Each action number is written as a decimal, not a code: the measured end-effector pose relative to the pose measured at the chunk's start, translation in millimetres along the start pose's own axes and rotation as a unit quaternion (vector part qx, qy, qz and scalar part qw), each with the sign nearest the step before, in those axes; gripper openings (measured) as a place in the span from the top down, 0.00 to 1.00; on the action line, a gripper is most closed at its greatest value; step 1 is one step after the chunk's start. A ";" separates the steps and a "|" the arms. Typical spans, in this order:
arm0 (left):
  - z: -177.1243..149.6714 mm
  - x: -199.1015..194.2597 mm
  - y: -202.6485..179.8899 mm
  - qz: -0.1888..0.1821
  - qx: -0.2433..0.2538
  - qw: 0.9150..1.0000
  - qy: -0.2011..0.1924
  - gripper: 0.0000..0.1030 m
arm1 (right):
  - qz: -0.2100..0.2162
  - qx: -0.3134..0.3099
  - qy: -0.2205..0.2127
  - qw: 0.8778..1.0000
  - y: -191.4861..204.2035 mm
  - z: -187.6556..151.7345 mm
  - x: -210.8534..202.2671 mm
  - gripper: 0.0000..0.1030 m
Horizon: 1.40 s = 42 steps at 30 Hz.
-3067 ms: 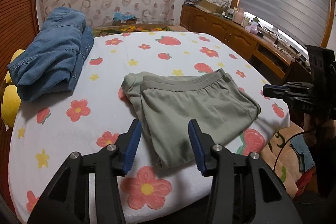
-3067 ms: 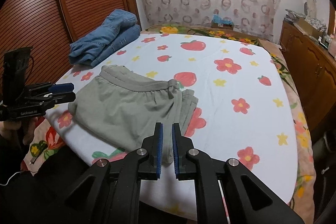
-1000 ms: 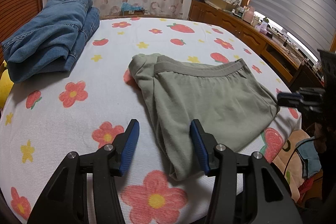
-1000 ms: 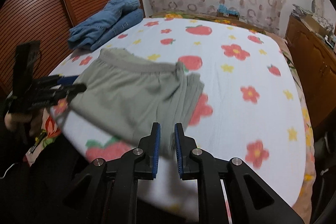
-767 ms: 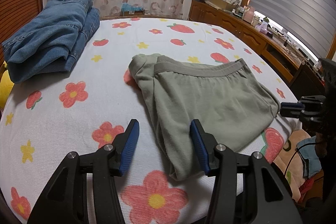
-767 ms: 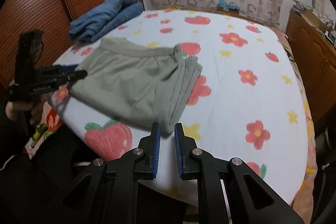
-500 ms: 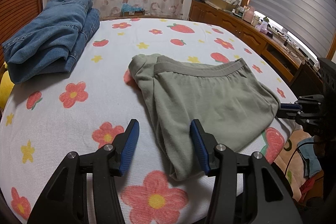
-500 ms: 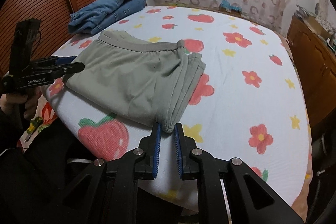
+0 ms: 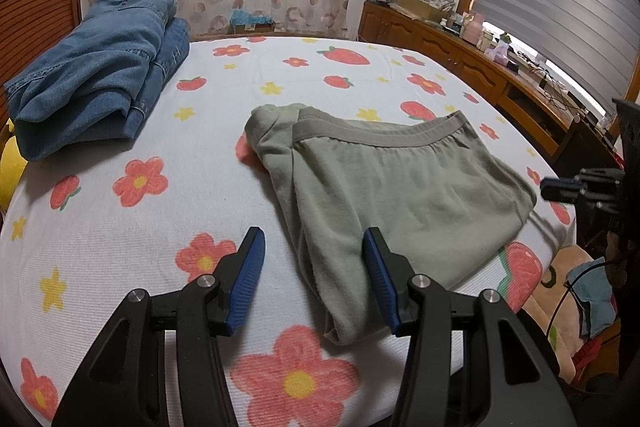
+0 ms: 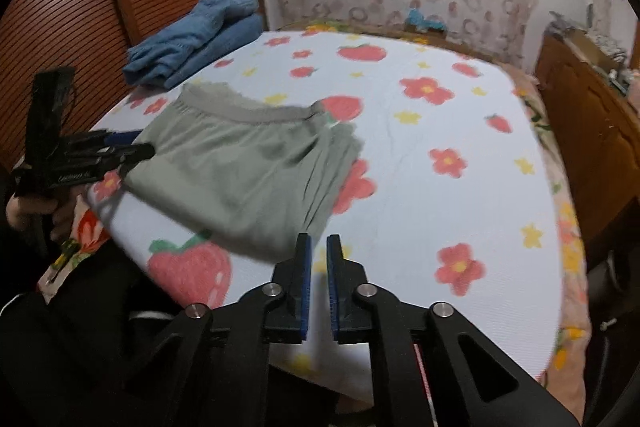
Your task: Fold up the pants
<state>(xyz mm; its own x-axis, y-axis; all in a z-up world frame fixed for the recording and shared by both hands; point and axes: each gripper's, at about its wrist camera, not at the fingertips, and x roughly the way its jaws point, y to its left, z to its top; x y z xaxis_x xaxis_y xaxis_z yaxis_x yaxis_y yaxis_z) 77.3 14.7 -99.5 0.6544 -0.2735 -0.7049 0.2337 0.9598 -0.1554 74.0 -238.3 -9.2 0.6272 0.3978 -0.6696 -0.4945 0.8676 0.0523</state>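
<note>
Green pants lie folded into a compact stack near the front edge of the bed, waistband toward the far side, layered edges showing on one side. Fabric looks thin, soft knit: prob light, floppy, no stiffness, so it'll sag and slide apart if lifted by one layer only. Best hold imo = pinch thru all layers at the stacked side edge or a corner, w/ the other gripper supporting the opposite side; the waistband's thicker elastic gives a firmer bite. Left gripper hovers low over the near end of the pants, jaws spread wide, straddling the near folded edge w/o touching it as far as I can tell. Right gripper sits at the other side, jaws nearly together w/ just a slim gap, nothing between them, tips just beside the pants' corner; that view is motion-blurred. Both point roughly level, aimed inward over the bed. Folded blue jeans sit well apart at the far corner
</note>
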 end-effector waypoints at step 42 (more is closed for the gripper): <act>47.3 5.5 3.6 0.012 0.000 1.000 -0.006 0.49 | -0.015 0.027 -0.011 0.999 -0.2 52.7 92.5 0.50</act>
<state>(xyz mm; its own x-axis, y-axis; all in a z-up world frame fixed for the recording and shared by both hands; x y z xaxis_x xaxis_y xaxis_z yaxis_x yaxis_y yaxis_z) 115.7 13.7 -71.2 0.6678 -0.2518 -0.7004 0.2187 0.9659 -0.1386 163.8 -186.0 -32.1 0.6540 0.3774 -0.6556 -0.4425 0.8938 0.0731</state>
